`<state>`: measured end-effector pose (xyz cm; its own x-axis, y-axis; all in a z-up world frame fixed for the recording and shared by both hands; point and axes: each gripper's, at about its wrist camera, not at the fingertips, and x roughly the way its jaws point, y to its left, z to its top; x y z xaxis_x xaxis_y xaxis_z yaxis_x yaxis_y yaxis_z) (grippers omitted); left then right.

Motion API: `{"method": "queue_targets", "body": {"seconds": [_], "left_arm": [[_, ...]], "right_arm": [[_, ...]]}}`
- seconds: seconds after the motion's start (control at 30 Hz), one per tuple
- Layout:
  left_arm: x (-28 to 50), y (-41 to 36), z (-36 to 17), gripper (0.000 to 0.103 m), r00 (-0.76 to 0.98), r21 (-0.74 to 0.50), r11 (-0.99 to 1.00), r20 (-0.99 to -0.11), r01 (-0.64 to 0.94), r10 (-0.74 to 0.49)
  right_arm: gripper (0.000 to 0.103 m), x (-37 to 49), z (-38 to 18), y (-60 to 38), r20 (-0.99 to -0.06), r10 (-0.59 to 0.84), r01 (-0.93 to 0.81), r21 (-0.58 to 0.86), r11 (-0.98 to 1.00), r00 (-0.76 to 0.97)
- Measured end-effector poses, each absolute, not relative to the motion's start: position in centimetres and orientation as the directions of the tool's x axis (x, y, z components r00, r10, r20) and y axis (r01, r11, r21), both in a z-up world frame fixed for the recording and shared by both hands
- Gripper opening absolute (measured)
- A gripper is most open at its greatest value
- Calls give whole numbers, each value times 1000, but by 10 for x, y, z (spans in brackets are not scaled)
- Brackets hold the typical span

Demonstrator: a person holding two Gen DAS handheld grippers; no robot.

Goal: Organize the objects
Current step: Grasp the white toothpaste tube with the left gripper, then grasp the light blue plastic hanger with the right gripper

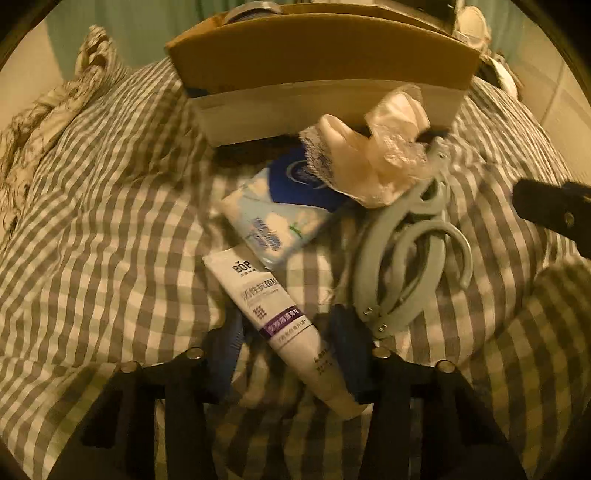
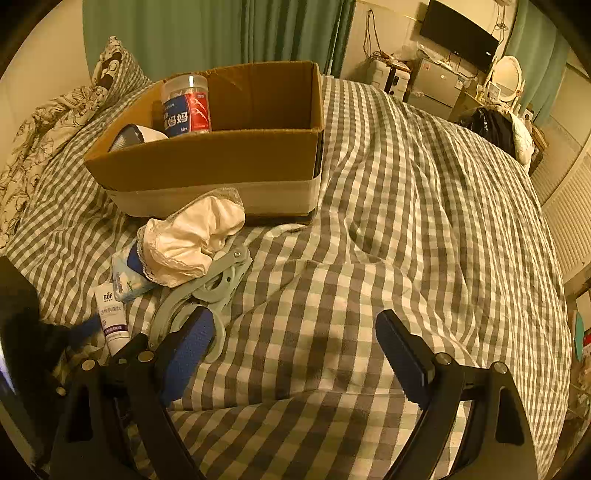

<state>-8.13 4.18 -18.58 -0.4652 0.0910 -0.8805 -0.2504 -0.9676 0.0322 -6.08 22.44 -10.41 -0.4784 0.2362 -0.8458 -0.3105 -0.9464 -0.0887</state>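
Note:
A white toothpaste tube lies on the checked bedspread between my left gripper's open blue-padded fingers; its cap end is near the right pad. Beyond it lie a blue-white tissue pack, a crumpled white cloth and grey-green folding hangers. The cardboard box stands behind, holding a floss-pick jar. My right gripper is open and empty over the bedspread, its left pad by the hangers. The tube, pack and cloth also show there.
A floral pillow lies at the bed's left. Green curtains hang behind. A TV, cabinets and a mirror stand at the far right. The checked bedspread stretches right of the box.

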Motion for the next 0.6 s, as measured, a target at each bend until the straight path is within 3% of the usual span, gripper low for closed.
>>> {"method": "queue_targets", "body": {"seconds": [0.2, 0.6], "left_arm": [[-76, 29, -170, 17, -486, -27, -970, -862, -243, 146], [-93, -21, -118, 16, -600, -40, -983, -788, -177, 140]], "right_arm": [[90, -63, -105, 218, -847, 251, -302, -113, -947, -469], [90, -91, -123, 193, -890, 144, -249, -36, -968, -433]]}}
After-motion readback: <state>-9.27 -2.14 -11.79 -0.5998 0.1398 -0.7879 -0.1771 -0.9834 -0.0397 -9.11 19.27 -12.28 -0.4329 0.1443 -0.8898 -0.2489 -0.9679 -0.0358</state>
